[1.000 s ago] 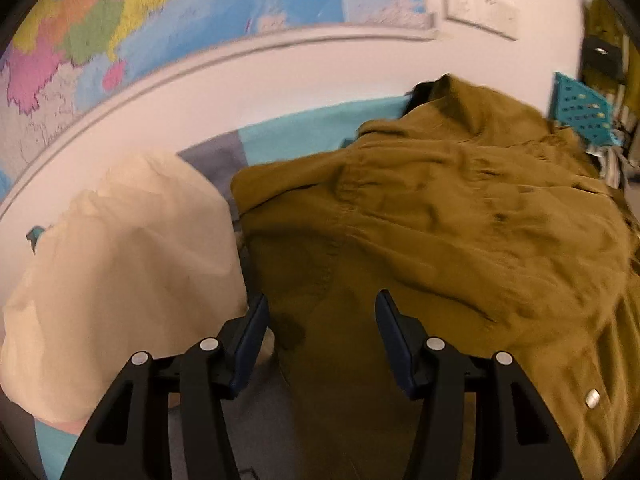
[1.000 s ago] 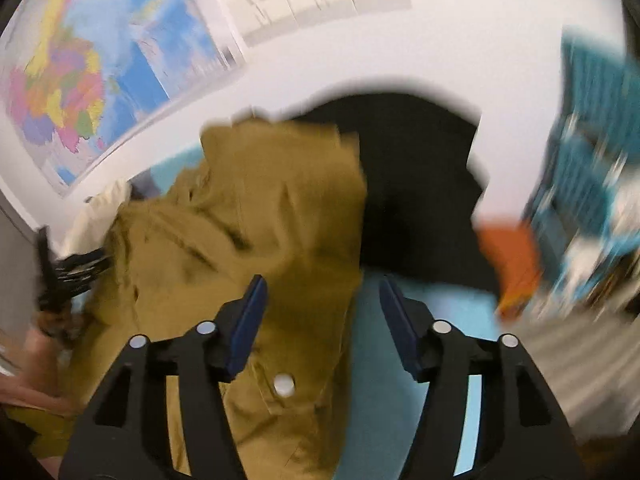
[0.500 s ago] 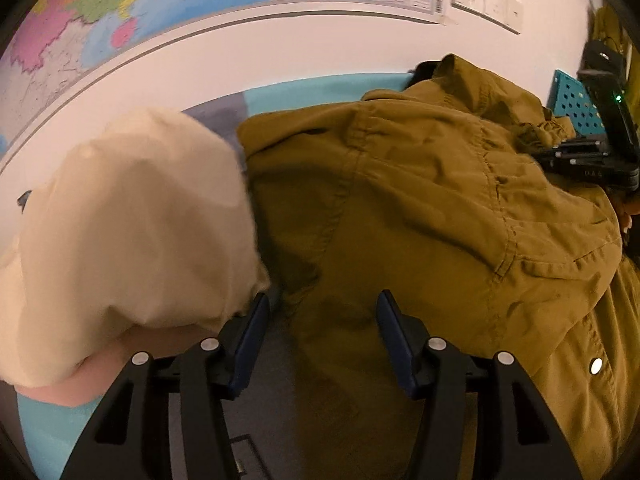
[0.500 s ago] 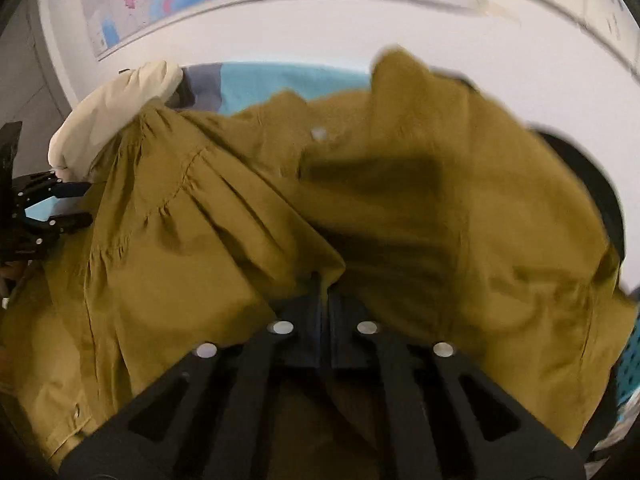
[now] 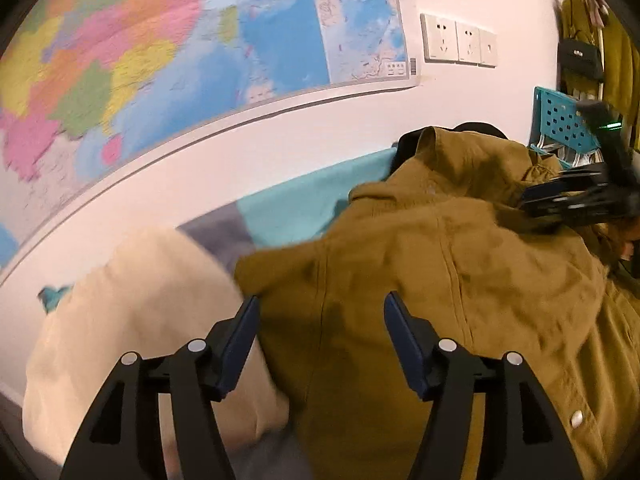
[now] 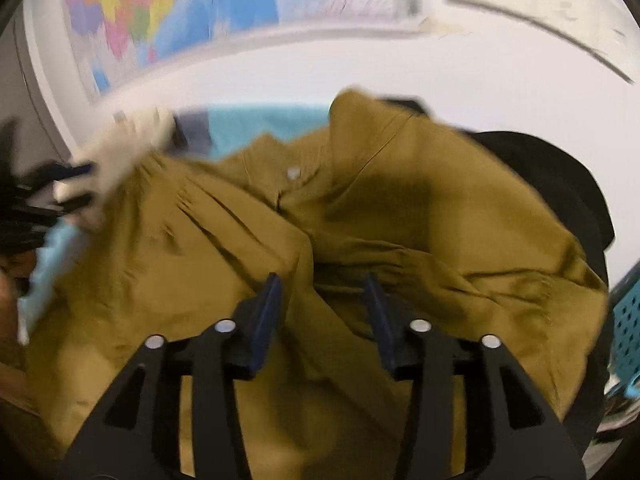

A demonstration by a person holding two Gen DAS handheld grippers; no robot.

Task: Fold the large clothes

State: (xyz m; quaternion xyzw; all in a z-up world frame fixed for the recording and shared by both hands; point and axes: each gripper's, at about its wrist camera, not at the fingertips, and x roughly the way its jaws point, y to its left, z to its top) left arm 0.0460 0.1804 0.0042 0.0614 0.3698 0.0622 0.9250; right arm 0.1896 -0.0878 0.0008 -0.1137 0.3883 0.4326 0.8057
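Your left gripper [image 5: 320, 320] has its fingers spread wide, and nothing is caught between them. The olive-brown jacket [image 5: 460, 280] lies heaped under and ahead of that gap: a seamed panel of it fills the space between the two blue pads [image 5: 240, 340], and its left edge runs just inside your left finger. Outside that finger, a cream garment [image 5: 132, 320] bulges up, touching the jacket's edge. Beyond the fingertips the jacket rises to a collar, with a teal sheet [image 5: 304, 208] and a grey patch showing behind it.

Your right gripper [image 6: 322, 304] also stands with its fingers apart, though less widely than the left one. A fold of the jacket [image 6: 400, 220] runs up between its fingertips; the blur makes it hard to say whether the pads touch the cloth. The jacket spreads to both sides of those fingers, and a snap button [image 6: 294, 173] sits ahead of the gap, near the collar. A black garment [image 6: 560, 184] lies past the jacket off your right finger, and a teal perforated basket [image 6: 626, 332] is further out on that side. A wall map [image 5: 180, 60] and wall sockets [image 5: 458, 44] hang above the far end.
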